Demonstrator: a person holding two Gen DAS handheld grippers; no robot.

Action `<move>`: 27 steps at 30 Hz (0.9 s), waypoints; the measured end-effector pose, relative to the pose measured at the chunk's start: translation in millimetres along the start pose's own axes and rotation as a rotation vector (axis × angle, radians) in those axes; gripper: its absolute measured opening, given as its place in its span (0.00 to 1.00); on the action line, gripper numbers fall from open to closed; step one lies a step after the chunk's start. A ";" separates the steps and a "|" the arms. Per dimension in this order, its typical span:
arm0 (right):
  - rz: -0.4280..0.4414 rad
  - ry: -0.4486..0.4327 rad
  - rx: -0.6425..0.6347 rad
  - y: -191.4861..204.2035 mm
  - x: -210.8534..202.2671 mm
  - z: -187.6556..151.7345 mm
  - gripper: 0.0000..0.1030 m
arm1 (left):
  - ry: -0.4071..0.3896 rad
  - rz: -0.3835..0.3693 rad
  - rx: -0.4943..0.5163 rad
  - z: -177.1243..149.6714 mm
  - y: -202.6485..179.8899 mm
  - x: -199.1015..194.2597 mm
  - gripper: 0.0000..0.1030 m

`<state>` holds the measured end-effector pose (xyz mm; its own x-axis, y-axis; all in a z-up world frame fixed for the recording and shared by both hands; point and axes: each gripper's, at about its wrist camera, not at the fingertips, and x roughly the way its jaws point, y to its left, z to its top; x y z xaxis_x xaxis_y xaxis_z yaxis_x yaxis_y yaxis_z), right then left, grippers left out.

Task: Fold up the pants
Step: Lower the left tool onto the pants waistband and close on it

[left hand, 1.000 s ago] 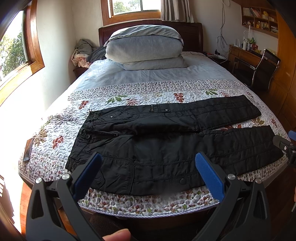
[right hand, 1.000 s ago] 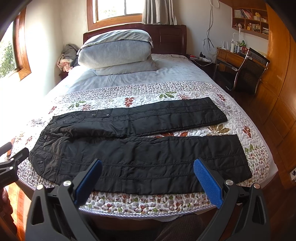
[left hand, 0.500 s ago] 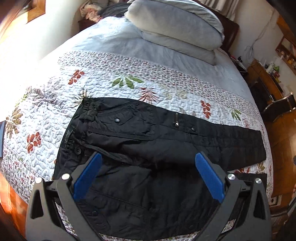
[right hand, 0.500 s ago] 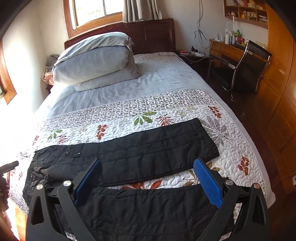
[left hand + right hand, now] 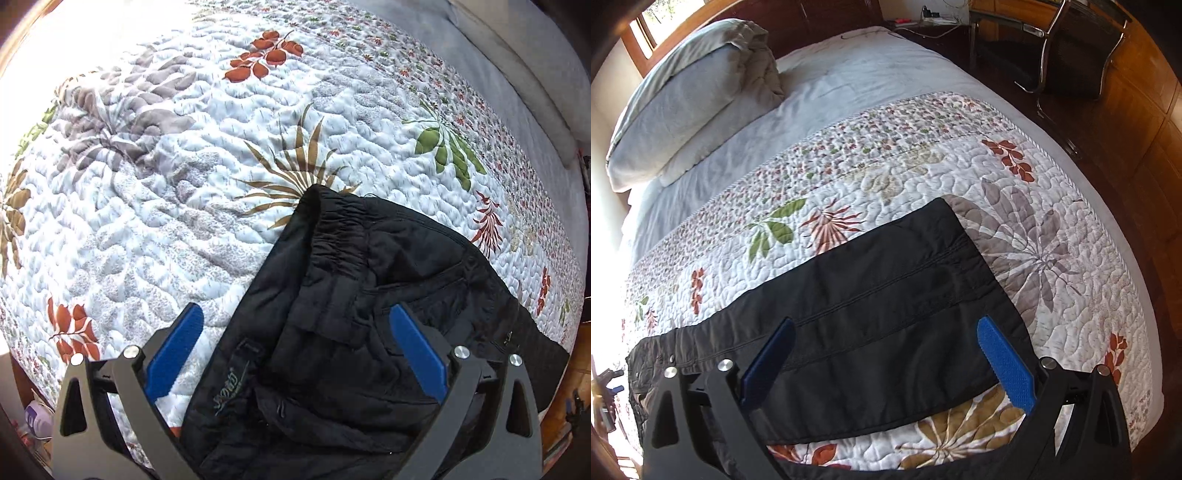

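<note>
With fingers apart, the left gripper point(image 5: 295, 354) and right gripper point(image 5: 886, 363) are hovering over black pants point(image 5: 871, 306) lying unfolded, no fold begun.

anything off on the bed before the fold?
Nothing damaged or spilled. The pants lie on the quilt with legs flat, but the waist is bunched and rumpled, not smoothed. Both grippers, left and right, are open above the fabric.
</note>
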<state>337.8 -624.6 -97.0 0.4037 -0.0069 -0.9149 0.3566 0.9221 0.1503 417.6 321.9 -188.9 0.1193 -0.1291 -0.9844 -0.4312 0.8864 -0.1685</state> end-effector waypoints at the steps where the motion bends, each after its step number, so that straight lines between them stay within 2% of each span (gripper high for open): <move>1: -0.009 0.013 -0.007 -2.2 7.6 3.4 0.97 | 0.030 -0.023 -0.002 4.2 2.6 7.8 0.98; 4: -0.021 0.031 -0.026 -6.7 24.6 12.0 0.97 | 0.093 -0.062 0.024 11.7 3.3 25.1 0.98; 6: -0.032 0.045 -0.050 -7.1 34.4 16.4 0.97 | 0.107 -0.071 0.028 11.9 2.0 29.7 0.97; 10: -0.008 0.053 -0.066 -11.6 48.9 26.9 0.97 | 0.121 -0.036 0.065 10.2 -8.8 34.4 0.96; 13: -0.002 0.060 -0.067 -19.0 59.2 36.9 0.97 | 0.120 0.002 0.127 6.0 -22.4 34.1 0.86; 14: -0.004 0.059 -0.063 -23.4 62.5 41.1 0.97 | 0.122 -0.015 0.137 4.6 -26.0 33.2 0.71; 19: 0.014 0.090 -0.027 -44.4 86.8 62.9 0.97 | 0.111 0.036 0.169 1.5 -40.9 35.5 0.63; 20: 0.023 0.100 -0.027 -46.1 92.5 67.0 0.97 | 0.112 0.028 0.171 1.0 -41.9 35.1 0.55; 21: 0.018 0.105 -0.032 -46.4 97.6 70.8 0.97 | 0.113 0.026 0.171 0.7 -42.7 34.4 0.52; 25: -0.013 0.119 -0.075 -40.3 118.2 83.3 0.97 | 0.119 0.049 0.191 -0.3 -52.4 34.3 0.46; 26: -0.021 0.117 -0.095 -37.2 121.8 84.7 0.93 | 0.121 0.056 0.191 1.0 -59.0 33.4 0.45; 27: -0.026 0.116 -0.119 -33.6 124.5 85.4 0.82 | 0.121 0.064 0.192 1.3 -64.0 33.2 0.43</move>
<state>448.0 -689.6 -184.0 0.2930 0.0065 -0.9561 0.2610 0.9614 0.0866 450.4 261.5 -210.7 -0.0162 -0.1123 -0.9935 -0.2552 0.9612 -0.1044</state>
